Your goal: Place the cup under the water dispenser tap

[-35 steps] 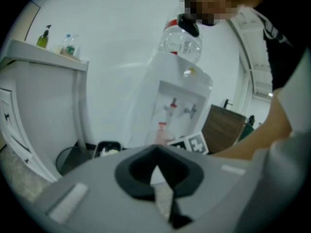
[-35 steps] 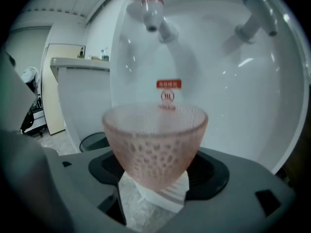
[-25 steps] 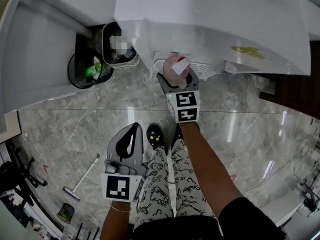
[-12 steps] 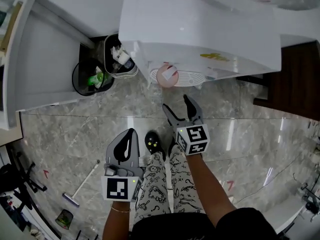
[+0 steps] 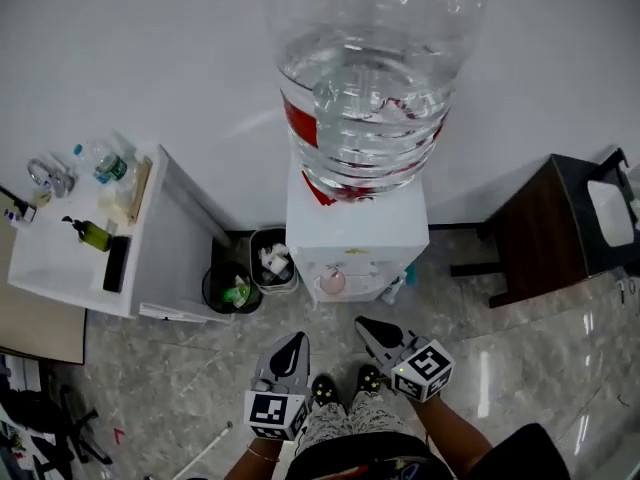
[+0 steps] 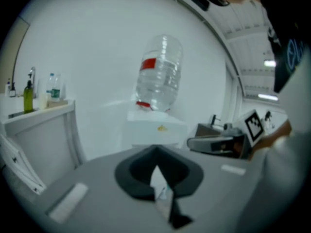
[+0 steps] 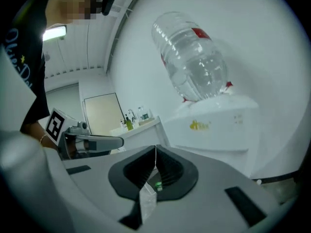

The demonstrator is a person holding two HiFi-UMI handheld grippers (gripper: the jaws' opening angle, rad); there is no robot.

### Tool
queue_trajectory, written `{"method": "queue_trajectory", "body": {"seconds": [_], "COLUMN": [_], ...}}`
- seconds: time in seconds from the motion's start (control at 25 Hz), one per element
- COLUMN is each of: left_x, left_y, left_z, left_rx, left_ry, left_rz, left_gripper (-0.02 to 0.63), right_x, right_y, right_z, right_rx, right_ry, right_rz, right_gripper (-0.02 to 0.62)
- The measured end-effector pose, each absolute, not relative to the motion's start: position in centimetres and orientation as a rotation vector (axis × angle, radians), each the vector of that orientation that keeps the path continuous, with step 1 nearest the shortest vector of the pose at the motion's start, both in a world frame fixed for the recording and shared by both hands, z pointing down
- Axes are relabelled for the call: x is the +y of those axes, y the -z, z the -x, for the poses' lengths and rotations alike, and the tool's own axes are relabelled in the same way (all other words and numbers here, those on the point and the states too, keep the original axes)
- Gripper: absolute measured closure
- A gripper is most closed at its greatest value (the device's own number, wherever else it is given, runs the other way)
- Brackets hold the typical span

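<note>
Now the small pink plastic cup (image 5: 331,282) stands in the white water dispenser (image 5: 355,230) recess, under its tap. My right hand-held gripper (image 5: 377,334) has released it, withdrawn and pressed together empty; my left hand-held gripper (image 5: 290,354) is likewise pressed together. The placing looks done.

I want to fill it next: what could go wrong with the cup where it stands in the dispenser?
1. The pink cup stands in the water dispenser's recess, but the tap is hidden in the head view, so it may sit off-centre and water could miss it.
2. The left tongs and right tongs are shut and clear of it, so nothing steadies the cup if the stream nudges it.
</note>
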State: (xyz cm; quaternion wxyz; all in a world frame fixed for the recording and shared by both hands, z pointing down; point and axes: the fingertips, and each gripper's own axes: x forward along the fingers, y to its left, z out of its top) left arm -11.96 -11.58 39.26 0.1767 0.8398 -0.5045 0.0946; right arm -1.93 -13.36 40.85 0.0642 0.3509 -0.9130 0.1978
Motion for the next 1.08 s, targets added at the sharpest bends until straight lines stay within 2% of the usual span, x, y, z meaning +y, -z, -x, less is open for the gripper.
{"method": "queue_trajectory", "body": {"seconds": [0.16,0.32,1.08], "left_x": [-10.9,-10.1,-12.0], "left_y": [-33.8,-31.2,-28.6], "left_z": [12.7,11.7,11.0], "left_rx": [-1.492,-1.51,-1.556], "left_ry": [-0.123,-0.223,-0.303], "left_rz": [-2.329,-2.458,-2.634], "left_gripper": [0.609,0.609,0.609], "right_x": [-13.0,-11.7,-12.5], "right_y": [-33.5,-30.7,-30.9], "right_z": [0.6,0.1,-1.1], "right_rx": [-2.775,-2.79,-2.781], "right_ry": [-0.51,-0.473,-0.522], "right_rz": [-1.082,-1.079,-1.171], "right_gripper": [0.58,0.58,0.58]}}
